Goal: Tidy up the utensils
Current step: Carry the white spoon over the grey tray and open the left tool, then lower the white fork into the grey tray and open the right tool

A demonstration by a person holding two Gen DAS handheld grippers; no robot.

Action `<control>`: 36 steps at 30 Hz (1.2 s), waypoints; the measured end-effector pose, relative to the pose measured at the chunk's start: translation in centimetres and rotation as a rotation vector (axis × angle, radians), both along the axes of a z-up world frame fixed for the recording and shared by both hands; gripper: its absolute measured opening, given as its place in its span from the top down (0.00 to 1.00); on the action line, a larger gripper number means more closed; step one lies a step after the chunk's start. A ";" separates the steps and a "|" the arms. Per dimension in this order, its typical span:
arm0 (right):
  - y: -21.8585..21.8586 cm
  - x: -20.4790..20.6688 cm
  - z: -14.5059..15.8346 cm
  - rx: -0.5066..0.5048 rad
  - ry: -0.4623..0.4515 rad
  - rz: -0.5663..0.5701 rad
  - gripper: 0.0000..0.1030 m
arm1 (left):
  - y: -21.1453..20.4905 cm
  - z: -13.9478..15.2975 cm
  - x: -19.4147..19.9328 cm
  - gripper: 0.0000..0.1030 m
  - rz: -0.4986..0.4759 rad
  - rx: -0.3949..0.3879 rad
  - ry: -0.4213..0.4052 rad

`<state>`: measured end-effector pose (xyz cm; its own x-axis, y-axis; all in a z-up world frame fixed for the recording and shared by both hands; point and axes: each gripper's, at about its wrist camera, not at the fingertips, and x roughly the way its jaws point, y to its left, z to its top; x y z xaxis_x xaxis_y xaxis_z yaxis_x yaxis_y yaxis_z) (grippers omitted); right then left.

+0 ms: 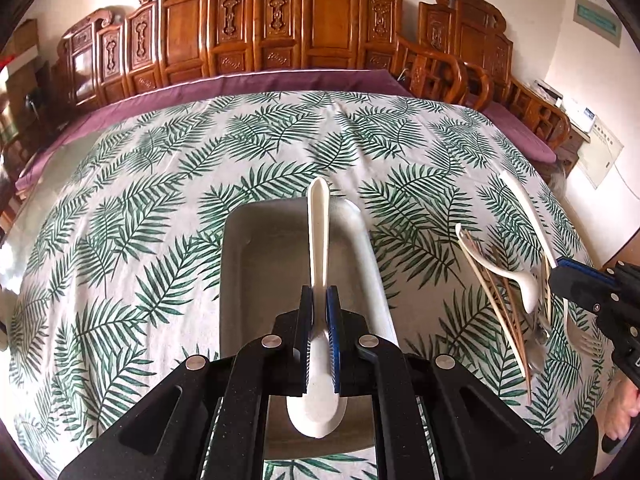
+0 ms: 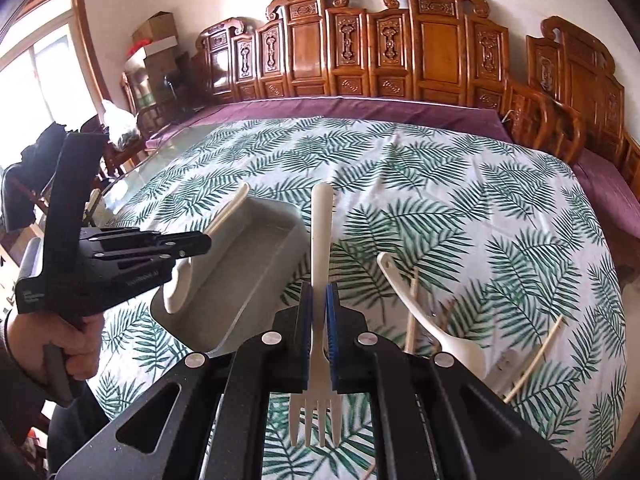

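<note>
My left gripper (image 1: 320, 296) is shut on a white spoon (image 1: 318, 232), handle pointing away and bowl toward the camera, held above a grey rectangular tray (image 1: 260, 264). The right wrist view shows that left gripper (image 2: 204, 240) with the spoon (image 2: 180, 284) over the near left part of the tray (image 2: 256, 264). My right gripper (image 2: 320, 292) is shut on a white fork (image 2: 320, 232), tines toward the camera, just right of the tray. In the left wrist view the right gripper (image 1: 560, 268) and fork handle (image 1: 528, 212) hang above the loose utensils.
A pile lies right of the tray on the leaf-print tablecloth (image 1: 140, 240): another white spoon (image 2: 432, 320), several chopsticks (image 1: 496, 300) and a metal fork (image 1: 584, 340). A carved wooden bench (image 1: 280, 28) with a purple cushion runs behind. A person's hand (image 2: 80, 344) grips the left handle.
</note>
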<state>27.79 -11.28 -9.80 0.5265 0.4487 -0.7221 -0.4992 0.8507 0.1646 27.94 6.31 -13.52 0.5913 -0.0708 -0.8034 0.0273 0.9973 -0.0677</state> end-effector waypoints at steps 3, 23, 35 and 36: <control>1.0 0.1 -0.1 -0.009 0.005 0.008 0.92 | 0.5 -0.3 0.0 0.93 -0.005 -0.023 0.011; 11.1 2.3 -2.1 -0.014 0.069 0.054 0.92 | 7.3 3.3 -5.4 0.74 0.043 0.023 -0.101; 13.8 4.0 -4.3 0.021 0.169 0.021 0.91 | 9.7 4.4 -6.3 0.73 0.065 0.000 -0.139; 13.9 3.9 -4.3 0.015 0.167 0.019 0.91 | 9.7 4.5 -6.4 0.73 0.065 0.000 -0.141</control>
<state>31.70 2.58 -14.10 0.3912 0.4691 -0.7918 -0.4796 0.8382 0.2596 21.58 15.99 -9.06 0.7015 -0.0283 -0.7121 -0.0281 0.9973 -0.0673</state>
